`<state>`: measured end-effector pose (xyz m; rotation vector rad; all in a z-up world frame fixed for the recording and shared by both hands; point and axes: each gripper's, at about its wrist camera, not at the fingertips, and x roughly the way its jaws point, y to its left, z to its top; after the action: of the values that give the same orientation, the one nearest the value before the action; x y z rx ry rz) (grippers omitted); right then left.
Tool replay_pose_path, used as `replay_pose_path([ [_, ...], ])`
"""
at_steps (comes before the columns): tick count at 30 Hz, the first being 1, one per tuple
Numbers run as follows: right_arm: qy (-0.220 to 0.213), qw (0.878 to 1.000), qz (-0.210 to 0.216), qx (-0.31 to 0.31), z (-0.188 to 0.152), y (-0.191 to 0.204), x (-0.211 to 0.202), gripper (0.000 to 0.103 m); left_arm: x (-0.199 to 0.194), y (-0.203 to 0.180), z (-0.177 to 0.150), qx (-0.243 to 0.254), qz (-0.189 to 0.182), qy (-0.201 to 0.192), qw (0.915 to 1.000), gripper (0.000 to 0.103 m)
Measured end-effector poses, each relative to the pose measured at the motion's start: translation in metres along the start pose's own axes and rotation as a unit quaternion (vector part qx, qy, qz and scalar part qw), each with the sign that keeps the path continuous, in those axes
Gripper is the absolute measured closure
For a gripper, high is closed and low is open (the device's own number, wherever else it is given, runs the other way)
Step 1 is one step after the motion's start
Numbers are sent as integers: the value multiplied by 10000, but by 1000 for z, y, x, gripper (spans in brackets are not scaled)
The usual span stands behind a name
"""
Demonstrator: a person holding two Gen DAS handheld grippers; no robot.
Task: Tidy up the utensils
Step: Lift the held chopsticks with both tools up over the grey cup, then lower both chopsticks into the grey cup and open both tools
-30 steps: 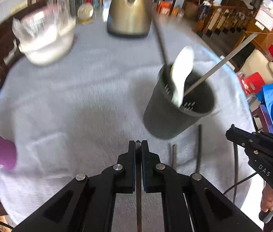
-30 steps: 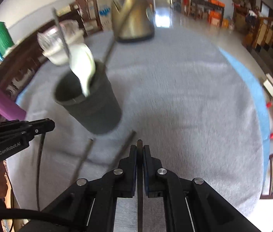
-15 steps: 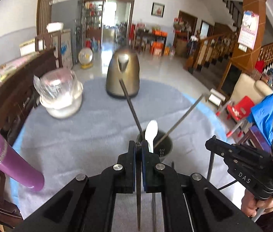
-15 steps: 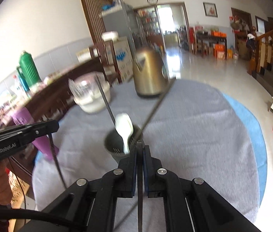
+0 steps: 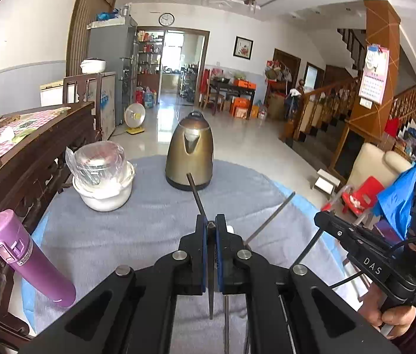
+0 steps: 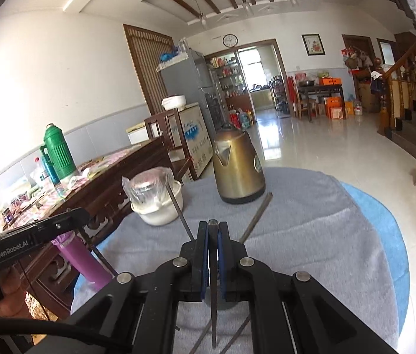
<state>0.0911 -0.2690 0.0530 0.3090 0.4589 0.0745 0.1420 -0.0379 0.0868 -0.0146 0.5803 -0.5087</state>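
Observation:
My left gripper [image 5: 210,225] is shut and empty, held above the grey-clothed round table [image 5: 119,236]. My right gripper [image 6: 213,224] is shut and empty too. The dark utensil cup is hidden behind the fingers in both views. Two thin dark utensil handles stick up from behind them: one leaning left [image 5: 196,194], one leaning right [image 5: 269,218]; they also show in the right wrist view, one leaning left [image 6: 178,212] and one leaning right [image 6: 256,216]. A sliver of the white spoon [image 5: 230,229] shows. Thin utensils [image 6: 205,336] lie on the cloth under the right gripper.
A gold kettle [image 5: 190,153] stands at the back of the table. A white bowl with a wrapped glass jar [image 5: 103,177] is at back left. A purple bottle [image 5: 28,256] stands at the left edge beside a dark wooden sideboard [image 5: 31,153]. The other gripper [image 5: 370,262] is at right.
Both grippers have risen and tilted up from looking down at the cup to looking level across the table. The cup has dropped out of sight behind the fingers.

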Motion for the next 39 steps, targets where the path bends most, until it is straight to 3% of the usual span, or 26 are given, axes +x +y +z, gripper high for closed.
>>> replay_pose_path([
  [20,-933,9955,-26,133,43,11,-29,97,-28,1,31,-229,27,-775,9967,97],
  [31,-1435,9884,-210,450,58,4,-36,97,-39,1,39,-392,-17,-1329,9904,97],
  [39,-1487,9863,-372,612,55,-3,-26,97,-23,0,35,-563,-45,-1517,9868,97],
])
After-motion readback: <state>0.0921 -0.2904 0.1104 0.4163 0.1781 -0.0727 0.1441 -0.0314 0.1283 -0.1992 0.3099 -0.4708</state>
